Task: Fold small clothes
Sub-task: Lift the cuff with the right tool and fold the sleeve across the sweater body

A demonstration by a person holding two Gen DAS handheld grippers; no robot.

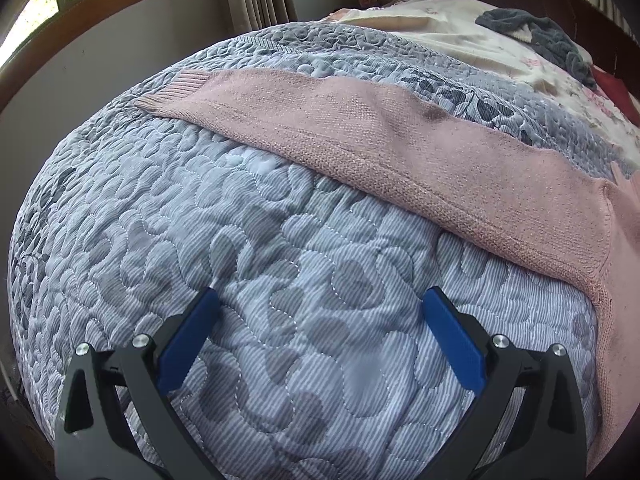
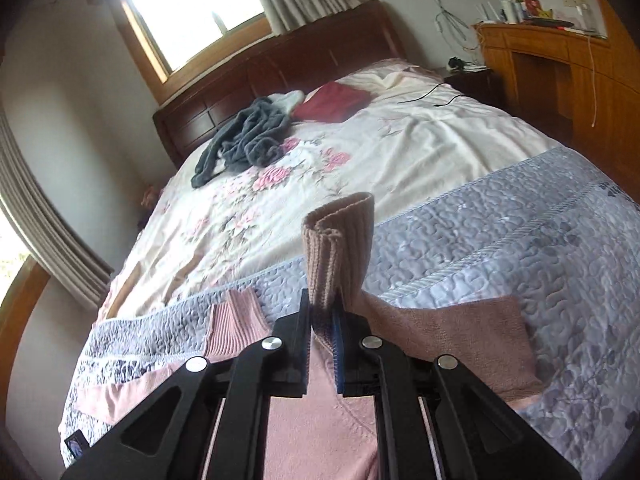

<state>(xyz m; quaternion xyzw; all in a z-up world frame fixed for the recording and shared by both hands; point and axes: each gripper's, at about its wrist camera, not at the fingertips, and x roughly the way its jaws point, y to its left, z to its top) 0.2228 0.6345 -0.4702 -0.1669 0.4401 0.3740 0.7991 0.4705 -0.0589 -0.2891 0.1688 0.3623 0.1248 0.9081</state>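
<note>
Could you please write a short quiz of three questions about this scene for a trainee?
1. True or false: the left hand-held gripper is open and holds nothing.
2. What does the right hand-held gripper clamp? A) grey garment B) ribbed cuff of the pink sweater C) red cloth
3. What does the pink sweater's sleeve lie on?

Key: 1 true. 2 B, the ribbed cuff. 3 the grey quilted blanket.

Left gripper (image 1: pixel 320 304) with matte black angled arms, blue ribbed finger pads (image 1: pixel 188 344), four round silver screw heads, right gripper (image 2: pixel 323 312) same black frame, blue pad edges, silver screws, pale rails between its arms
</note>
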